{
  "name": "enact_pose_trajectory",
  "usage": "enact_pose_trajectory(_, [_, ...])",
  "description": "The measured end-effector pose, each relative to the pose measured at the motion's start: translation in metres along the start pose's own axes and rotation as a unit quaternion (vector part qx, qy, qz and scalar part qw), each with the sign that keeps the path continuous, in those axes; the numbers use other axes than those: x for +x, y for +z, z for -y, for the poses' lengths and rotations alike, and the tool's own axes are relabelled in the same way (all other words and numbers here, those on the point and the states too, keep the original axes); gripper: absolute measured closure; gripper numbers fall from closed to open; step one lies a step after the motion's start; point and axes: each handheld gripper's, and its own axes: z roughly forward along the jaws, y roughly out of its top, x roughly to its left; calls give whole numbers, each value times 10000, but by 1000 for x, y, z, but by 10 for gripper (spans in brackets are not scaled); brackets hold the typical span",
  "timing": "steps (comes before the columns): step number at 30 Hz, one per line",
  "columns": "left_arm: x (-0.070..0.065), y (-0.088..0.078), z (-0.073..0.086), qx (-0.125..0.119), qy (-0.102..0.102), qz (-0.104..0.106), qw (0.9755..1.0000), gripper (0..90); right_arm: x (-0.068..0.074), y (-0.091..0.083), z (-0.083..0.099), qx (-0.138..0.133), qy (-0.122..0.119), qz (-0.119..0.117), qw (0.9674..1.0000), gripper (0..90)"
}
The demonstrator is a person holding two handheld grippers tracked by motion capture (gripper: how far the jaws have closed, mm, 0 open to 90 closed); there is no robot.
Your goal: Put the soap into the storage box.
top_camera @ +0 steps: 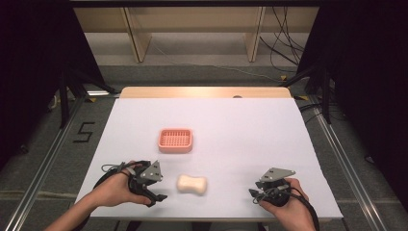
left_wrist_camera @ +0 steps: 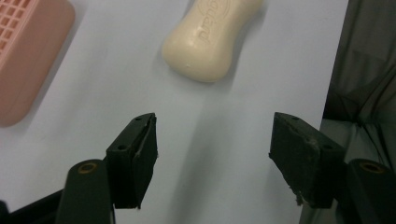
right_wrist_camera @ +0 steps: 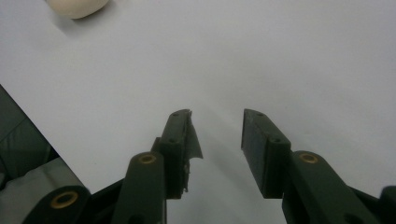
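The soap bar (top_camera: pixel 192 185), cream-coloured and pinched in at the waist, lies flat on the white table (top_camera: pixel 250 130) near the person's edge, roughly midway between the two hands. In the left gripper view the soap bar (left_wrist_camera: pixel 208 39) sits ahead of the jaws with a stretch of bare table between, and raised lettering runs along its top face, too slanted to read. The pink soap dish (top_camera: pixel 175 140), a rounded tray with a gridded floor, stands farther out on the table, beyond the bar and slightly toward the left side, apart from it; a corner of the dish (left_wrist_camera: pixel 28 56) shows at the upper left of the left gripper view. The left gripper (top_camera: pixel 156 195), held in the left hand (top_camera: pixel 115 188), rests low over the table just beside the bar, pointing toward it; its jaws stand wide apart with nothing between them, and the left gripper (left_wrist_camera: pixel 212 154) has only bare table in its gap. The right gripper (top_camera: pixel 255 193), held in the right hand (top_camera: pixel 284 202), sits near the front edge on the other side, well apart from the bar. Its jaws are parted more narrowly, with nothing between the right gripper (right_wrist_camera: pixel 217 140) pads, and one end of the bar (right_wrist_camera: pixel 77 7) peeks in at the upper left of that view.
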Motion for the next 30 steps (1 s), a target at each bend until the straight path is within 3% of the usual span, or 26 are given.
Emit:
enact_pose_trajectory(4, [3,3,-12,225,239,214,9992,310,0,1,1,-97,63,46,9999,626])
enact_pose_trajectory(7, [5,6,-18,305,391,238,9985,308,0,0,0,-84,158,2,9998,626])
enact_pose_trajectory(8, [6,6,-20,311,442,242,9982,307,0,0,0,-84,153,1,9998,626])
enact_pose_trajectory(9, [7,9,-25,322,492,268,9979,306,-2,0,0,-99,3,44,9999,626])
enact_pose_trajectory(14, [9,13,-34,459,722,347,9957,305,-1,0,0,-44,55,7,10000,627])
enact_pose_trajectory(18, [9,18,-40,541,852,394,9941,302,0,0,0,-87,151,2,9998,627])
enact_pose_trajectory(19, [8,20,-41,487,796,387,9949,302,0,0,1,-82,156,7,9998,627])
enact_pose_trajectory(21, [10,21,-44,582,925,397,9932,299,0,0,1,-65,179,6,9998,627])
enact_pose_trajectory(24, [11,22,-48,601,954,424,9927,293,-1,-1,2,-48,109,-5,9999,627])
enact_pose_trajectory(25, [13,21,-51,706,1059,452,9908,293,-1,-1,3,-48,106,8,9999,627])
enact_pose_trajectory(27, [13,23,-54,706,991,473,9914,293,0,-2,3,-20,189,-21,9998,627])
enact_pose_trajectory(30, [15,26,-62,912,1201,449,9875,293,0,-3,4,-18,183,-1,9998,627])
